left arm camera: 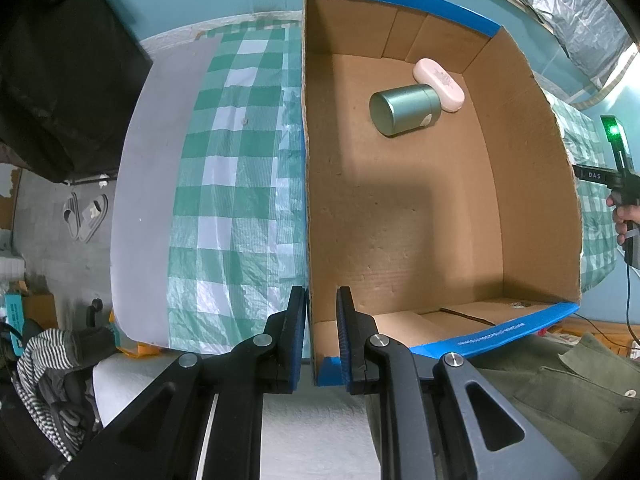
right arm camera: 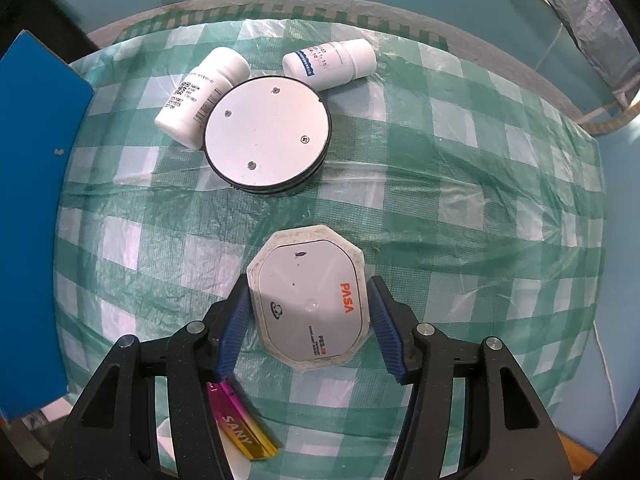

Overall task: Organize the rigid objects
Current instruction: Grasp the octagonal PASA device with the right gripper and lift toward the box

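Note:
In the left wrist view a cardboard box (left arm camera: pixel 520 184) with blue-taped edges stands on the checked cloth. A green tin (left arm camera: pixel 404 109) lies on its side in it, touching a pink case (left arm camera: pixel 439 84). My left gripper (left arm camera: pixel 320 300) straddles the box's left wall near the near corner, its fingers close on either side of the wall. In the right wrist view my right gripper (right arm camera: pixel 307 292) is open around a white octagonal "PASA" box (right arm camera: pixel 308 300); the left pad touches it, the right pad stands just off.
A round silver disc (right arm camera: pixel 267 132) and two white bottles (right arm camera: pixel 200 96) (right arm camera: pixel 332 63) lie farther back on the cloth. A pink-and-gold "SANY" bar (right arm camera: pixel 240 428) lies under the right gripper's left finger. The box's blue side (right arm camera: pixel 36 208) is at the left.

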`<state>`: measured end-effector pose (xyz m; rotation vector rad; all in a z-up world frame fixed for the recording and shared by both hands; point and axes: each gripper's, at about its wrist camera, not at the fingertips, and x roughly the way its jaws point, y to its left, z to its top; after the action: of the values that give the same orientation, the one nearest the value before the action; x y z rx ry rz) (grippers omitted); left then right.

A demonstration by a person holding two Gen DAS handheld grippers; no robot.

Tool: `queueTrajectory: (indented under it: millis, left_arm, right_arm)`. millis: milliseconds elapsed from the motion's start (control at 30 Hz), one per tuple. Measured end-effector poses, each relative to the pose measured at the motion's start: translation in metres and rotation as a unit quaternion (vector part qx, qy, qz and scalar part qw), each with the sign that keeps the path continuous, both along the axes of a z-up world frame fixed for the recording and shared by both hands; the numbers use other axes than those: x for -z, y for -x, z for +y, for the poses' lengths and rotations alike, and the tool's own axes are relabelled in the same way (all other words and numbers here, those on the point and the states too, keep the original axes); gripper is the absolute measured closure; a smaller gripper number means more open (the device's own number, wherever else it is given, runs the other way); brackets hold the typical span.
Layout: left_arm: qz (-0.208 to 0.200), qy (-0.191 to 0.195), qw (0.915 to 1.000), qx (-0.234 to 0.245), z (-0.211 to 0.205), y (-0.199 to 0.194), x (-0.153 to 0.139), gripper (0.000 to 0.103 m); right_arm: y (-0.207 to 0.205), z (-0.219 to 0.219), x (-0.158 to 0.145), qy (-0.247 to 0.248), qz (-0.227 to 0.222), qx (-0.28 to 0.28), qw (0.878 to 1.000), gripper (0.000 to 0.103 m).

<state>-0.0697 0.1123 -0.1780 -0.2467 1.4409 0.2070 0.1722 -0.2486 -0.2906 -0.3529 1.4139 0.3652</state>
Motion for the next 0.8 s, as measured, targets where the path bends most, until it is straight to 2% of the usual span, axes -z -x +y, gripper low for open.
queueTrajectory:
  millis: [33,300,800]
  left_arm:
    - [0.0,0.0,1.0,0.0,0.0,0.0,0.0,0.088]
    - [0.0,0.0,1.0,0.0,-0.001,0.001,0.001,0.088]
    - [-0.001,0.001,1.0,0.002,-0.002,0.002,0.002,0.088]
  right_arm:
    - [0.0,-0.001,-0.001,-0.003,-0.001,0.004,1.0,0.05]
    - [0.002,0.002,-0.013,-0.024,-0.002,0.008,1.0,0.05]
    - [0.006,0.016,-0.073,-0.048,-0.026,-0.008,0.998,0.05]
